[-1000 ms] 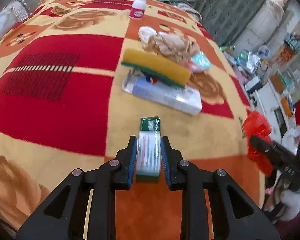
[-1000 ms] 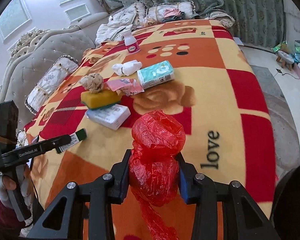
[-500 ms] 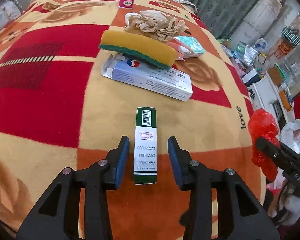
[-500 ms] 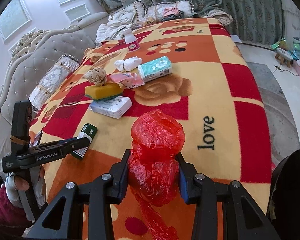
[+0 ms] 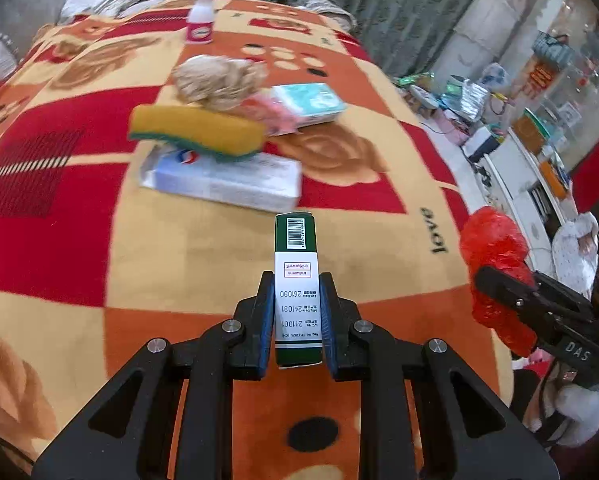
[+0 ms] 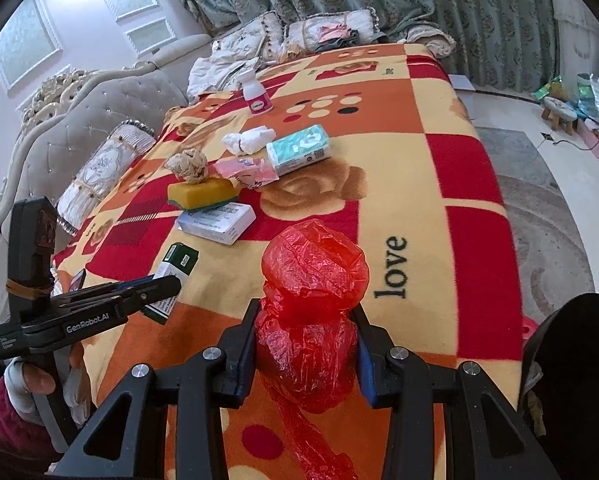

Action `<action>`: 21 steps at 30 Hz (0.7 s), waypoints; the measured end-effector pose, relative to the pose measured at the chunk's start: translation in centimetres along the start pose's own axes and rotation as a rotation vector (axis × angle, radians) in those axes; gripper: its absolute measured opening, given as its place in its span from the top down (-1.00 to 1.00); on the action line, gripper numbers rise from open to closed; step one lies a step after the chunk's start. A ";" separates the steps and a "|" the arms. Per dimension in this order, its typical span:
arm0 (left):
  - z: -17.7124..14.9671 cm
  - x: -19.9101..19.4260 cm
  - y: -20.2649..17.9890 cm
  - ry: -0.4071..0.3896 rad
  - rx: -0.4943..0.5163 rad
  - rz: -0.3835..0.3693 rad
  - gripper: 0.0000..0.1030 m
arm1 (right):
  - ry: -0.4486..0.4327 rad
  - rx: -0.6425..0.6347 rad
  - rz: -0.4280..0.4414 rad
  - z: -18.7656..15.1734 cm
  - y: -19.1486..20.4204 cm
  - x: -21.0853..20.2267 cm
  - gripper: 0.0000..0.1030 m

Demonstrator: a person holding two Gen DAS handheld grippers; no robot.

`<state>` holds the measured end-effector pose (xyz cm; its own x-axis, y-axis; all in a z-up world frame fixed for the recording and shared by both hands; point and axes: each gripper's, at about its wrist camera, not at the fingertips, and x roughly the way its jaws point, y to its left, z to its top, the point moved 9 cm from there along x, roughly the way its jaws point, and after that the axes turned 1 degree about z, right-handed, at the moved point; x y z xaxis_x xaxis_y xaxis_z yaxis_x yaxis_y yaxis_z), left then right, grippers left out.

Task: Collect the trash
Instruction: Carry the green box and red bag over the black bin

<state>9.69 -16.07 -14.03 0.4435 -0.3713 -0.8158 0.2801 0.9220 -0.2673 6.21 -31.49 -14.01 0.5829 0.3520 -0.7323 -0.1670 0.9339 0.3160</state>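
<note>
Left gripper clamped on the green-and-white box, its jaws pressed flat on both long sides. Half a second earlier the jaws stood apart with the box lying free between them on the bed; this re-grip secures the first item for bagging. Right gripper holds the bunched red bag beside it, unchanged. Sponge, white carton, crumpled paper, tissue pack and bottle remain uncollected further up the bed.
</note>
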 end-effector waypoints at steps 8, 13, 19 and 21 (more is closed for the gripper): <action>0.2 0.1 -5.2 -0.003 0.068 -0.053 0.64 | -0.028 0.031 -0.035 -0.3 -2.1 -2.2 0.26; 0.2 0.5 -9.0 0.003 0.120 -0.094 0.64 | -0.047 0.056 -0.066 -0.6 -3.9 -3.8 0.26; 0.0 1.3 -13.4 0.019 0.177 -0.140 0.64 | -0.065 0.108 -0.118 -1.4 -7.3 -5.9 0.26; -0.1 1.7 -14.8 0.027 0.196 -0.154 0.64 | -0.070 0.125 -0.131 -1.8 -8.3 -6.5 0.26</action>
<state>6.19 -30.32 -11.56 0.3609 -0.5003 -0.7870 0.5034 0.8149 -0.2872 2.38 -41.47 -12.94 0.6480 0.2186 -0.7296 0.0119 0.9549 0.2966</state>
